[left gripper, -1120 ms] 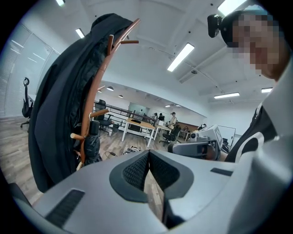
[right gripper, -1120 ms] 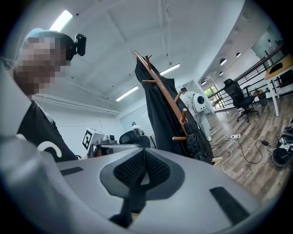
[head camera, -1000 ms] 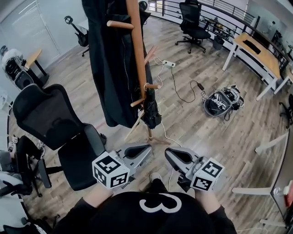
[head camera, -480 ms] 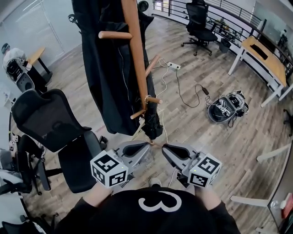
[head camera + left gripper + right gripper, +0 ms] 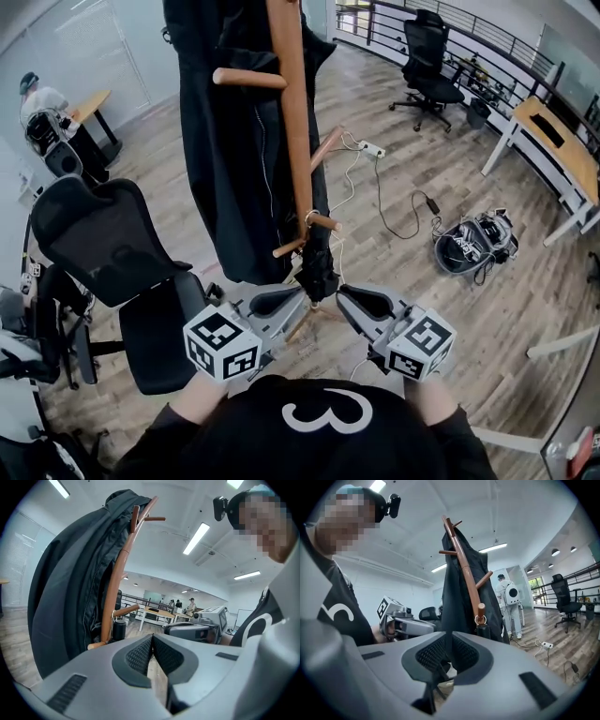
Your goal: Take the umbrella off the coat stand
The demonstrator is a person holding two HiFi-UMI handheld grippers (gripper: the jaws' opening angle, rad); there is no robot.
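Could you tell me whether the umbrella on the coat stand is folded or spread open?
Folded: the umbrella hangs as a slim black bundle from a low peg of the coat stand.

Black coat (image 5: 230, 159), office chair (image 5: 94, 239), desk (image 5: 562, 150)

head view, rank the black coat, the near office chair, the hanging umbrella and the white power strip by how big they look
1. black coat
2. office chair, close to the coat in size; the coat hangs nearer the camera, so unsure
3. umbrella
4. power strip
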